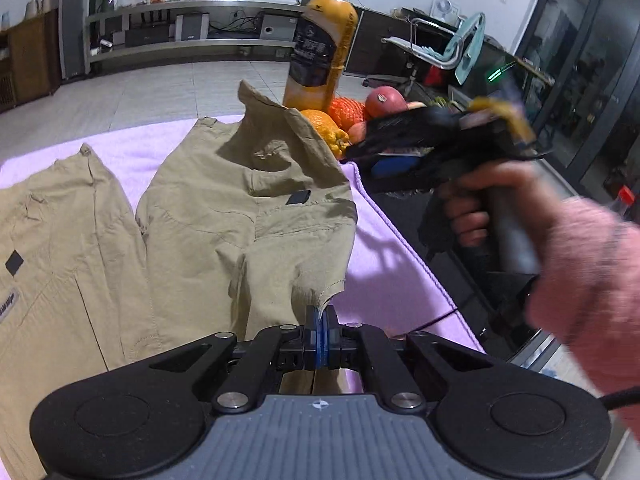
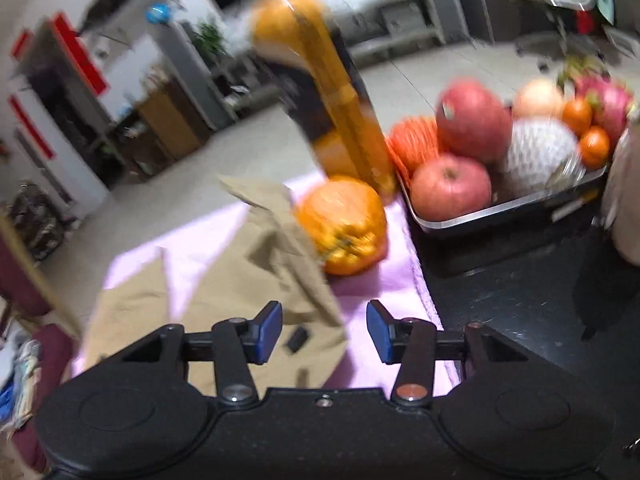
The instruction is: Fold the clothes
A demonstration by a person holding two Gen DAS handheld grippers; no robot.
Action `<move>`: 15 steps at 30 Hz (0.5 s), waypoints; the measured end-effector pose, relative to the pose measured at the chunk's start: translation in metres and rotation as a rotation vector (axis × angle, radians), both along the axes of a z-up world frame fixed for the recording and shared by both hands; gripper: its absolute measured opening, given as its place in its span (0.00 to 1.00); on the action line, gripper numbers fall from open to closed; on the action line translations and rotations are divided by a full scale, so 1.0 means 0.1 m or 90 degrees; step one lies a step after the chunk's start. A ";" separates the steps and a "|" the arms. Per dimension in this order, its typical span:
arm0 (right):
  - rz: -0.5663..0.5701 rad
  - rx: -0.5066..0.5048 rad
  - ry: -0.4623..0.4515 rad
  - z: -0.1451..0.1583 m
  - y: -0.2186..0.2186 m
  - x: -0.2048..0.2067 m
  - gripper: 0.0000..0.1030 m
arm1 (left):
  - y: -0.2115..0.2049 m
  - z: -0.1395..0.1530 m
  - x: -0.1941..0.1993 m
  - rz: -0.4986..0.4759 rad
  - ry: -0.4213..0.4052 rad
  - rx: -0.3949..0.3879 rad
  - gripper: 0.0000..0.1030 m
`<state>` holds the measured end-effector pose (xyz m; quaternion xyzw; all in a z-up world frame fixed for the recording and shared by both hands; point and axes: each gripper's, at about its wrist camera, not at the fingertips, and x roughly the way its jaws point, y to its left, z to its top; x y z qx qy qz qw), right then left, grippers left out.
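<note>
Khaki trousers (image 1: 224, 216) lie spread on a purple cloth (image 1: 384, 248), the far corner standing up in a fold. My left gripper (image 1: 321, 320) is shut on the near edge of the trousers and holds a pinch of fabric lifted off the cloth. In the left wrist view a hand in a pink sleeve (image 1: 580, 280) carries my right gripper (image 1: 354, 152) above the cloth's right edge. The right wrist view is blurred. There my right gripper (image 2: 324, 330) stands open above the right edge of the trousers (image 2: 256, 280), its blue pads (image 2: 269, 330) touching nothing.
A tall orange juice bottle (image 1: 320, 48) and a loose orange (image 2: 344, 224) stand at the cloth's far corner, close to the raised fold. A metal tray (image 2: 508, 208) of apples and other fruit sits on the black table (image 2: 520, 300) to the right.
</note>
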<state>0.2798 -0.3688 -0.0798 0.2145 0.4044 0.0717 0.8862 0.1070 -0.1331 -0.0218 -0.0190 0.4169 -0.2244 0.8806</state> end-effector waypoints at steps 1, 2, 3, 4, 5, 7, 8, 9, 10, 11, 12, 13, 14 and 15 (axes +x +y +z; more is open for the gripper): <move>-0.005 0.022 0.011 -0.12 0.00 0.09 0.49 | 0.05 0.00 0.02 0.002 0.004 -0.009 0.02; -0.011 0.044 0.022 -0.23 0.00 0.18 0.51 | 0.08 0.00 0.03 0.003 0.006 -0.013 0.02; -0.017 0.055 0.030 -0.33 0.00 0.25 0.53 | 0.10 0.00 0.04 0.004 0.008 -0.018 0.02; -0.025 0.064 0.032 -0.40 0.01 0.30 0.53 | 0.13 0.00 0.05 0.004 0.009 -0.023 0.02; -0.035 0.075 0.033 -0.46 0.02 0.33 0.53 | 0.16 0.00 0.05 0.005 0.011 -0.028 0.02; -0.048 0.106 0.029 -0.56 0.03 0.37 0.25 | 0.21 0.00 0.04 0.005 0.012 -0.029 0.02; -0.048 0.131 0.019 -0.55 0.05 0.36 0.13 | 0.23 -0.01 0.04 0.004 0.012 -0.030 0.02; -0.050 0.134 0.004 -0.49 0.09 0.34 0.06 | 0.25 -0.02 0.02 0.001 0.012 -0.029 0.02; -0.048 0.112 -0.013 -0.40 0.15 0.31 0.04 | 0.27 -0.03 -0.01 -0.004 0.013 -0.032 0.02; -0.036 0.079 -0.029 -0.28 0.23 0.28 0.04 | 0.29 -0.04 -0.04 -0.011 0.015 -0.037 0.02; -0.022 0.041 -0.045 -0.15 0.34 0.26 0.04 | 0.31 -0.06 -0.06 -0.018 0.017 -0.044 0.02; -0.012 0.003 -0.060 -0.01 0.45 0.24 0.03 | 0.32 -0.09 -0.08 -0.024 0.024 -0.055 0.02; -0.010 -0.024 -0.073 0.13 0.55 0.23 0.03 | 0.33 -0.12 -0.10 -0.030 0.030 -0.066 0.02; -0.012 -0.047 -0.084 0.28 0.65 0.22 0.03 | 0.34 -0.15 -0.12 -0.037 0.036 -0.078 0.02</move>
